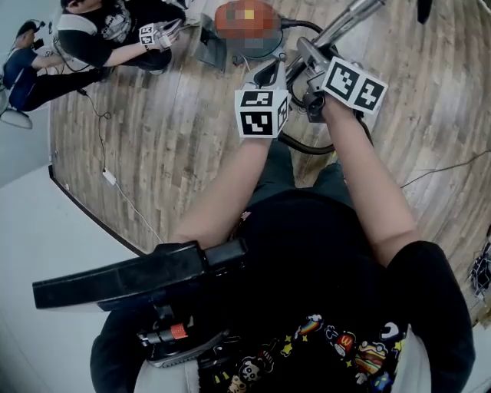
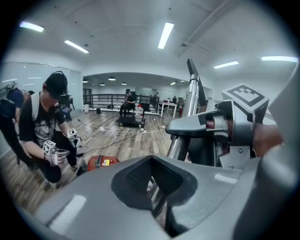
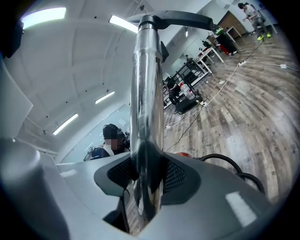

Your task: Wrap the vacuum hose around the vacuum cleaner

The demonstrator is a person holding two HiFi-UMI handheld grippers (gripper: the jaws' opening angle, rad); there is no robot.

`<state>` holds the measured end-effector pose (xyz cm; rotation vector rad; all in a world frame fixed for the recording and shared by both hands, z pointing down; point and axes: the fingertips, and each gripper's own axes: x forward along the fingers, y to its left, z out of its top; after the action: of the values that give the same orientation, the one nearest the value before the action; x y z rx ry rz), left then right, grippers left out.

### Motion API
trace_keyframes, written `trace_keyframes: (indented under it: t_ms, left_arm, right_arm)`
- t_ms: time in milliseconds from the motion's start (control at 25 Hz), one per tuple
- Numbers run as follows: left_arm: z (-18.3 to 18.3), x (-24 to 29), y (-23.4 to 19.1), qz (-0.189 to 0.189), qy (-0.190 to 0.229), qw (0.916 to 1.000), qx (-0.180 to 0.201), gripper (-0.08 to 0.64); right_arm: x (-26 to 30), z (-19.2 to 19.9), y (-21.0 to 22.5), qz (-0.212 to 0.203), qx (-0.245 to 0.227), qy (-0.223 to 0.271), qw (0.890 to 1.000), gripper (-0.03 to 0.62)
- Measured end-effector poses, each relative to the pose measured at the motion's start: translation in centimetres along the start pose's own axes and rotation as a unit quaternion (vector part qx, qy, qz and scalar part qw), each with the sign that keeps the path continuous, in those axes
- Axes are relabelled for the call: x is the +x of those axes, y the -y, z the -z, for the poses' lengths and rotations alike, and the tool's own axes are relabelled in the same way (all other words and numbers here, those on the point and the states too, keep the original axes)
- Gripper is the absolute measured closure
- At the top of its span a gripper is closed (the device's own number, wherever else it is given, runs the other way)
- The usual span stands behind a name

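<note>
The red vacuum cleaner stands on the wooden floor ahead of me, also low in the left gripper view. Its black hose loops on the floor under my arms and shows in the right gripper view. The chrome wand rises steeply. My right gripper is shut on the wand, which fills its jaws. My left gripper sits just beside it. Its jaws stand close together with chrome between them, lower on the same wand.
Another person crouches at the far left with small grippers, close to the vacuum. A white cable lies on the floor at left and a thin one at right. The wooden floor ends at a curved edge. Black gear hangs at my chest.
</note>
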<state>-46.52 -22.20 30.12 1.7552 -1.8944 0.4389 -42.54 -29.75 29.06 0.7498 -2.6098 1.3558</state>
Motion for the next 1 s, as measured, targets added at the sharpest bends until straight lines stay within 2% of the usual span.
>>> trace_keyframes:
  t_ms: [120,280,480,760,1000]
  left_arm:
    - [-1.1,2.6,-3.2,0.042,-0.006,0.9989,0.02,0.56]
    - [-2.5,5.3,-6.9,0.104,-0.021,0.9927,0.056,0.56]
    - [-3.2,7.6,-10.0,0.137,-0.031,0.988,0.065,0.56]
    - [-2.0,11.4,-9.1,0.167,-0.055,0.9812,0.08,0.56]
    - [3.8,17.9,-6.3,0.175,-0.088,0.9763,0.094,0.56]
  right_arm:
    - [3.9,-0.8,0.1,0.029,0.011,0.025,0.999,0.414]
    - [7.2,-2.3,0.9,0.088,0.038,0.076,0.992,0.414]
    - [8.8,-3.6,2.0,0.133,0.079,0.13,0.979,0.414]
    - [8.5,-2.7,7.4,0.186,0.142,0.165,0.958,0.414]
    - [9.6,0.5,16.1,0.206,0.198,0.18,0.941,0.414]
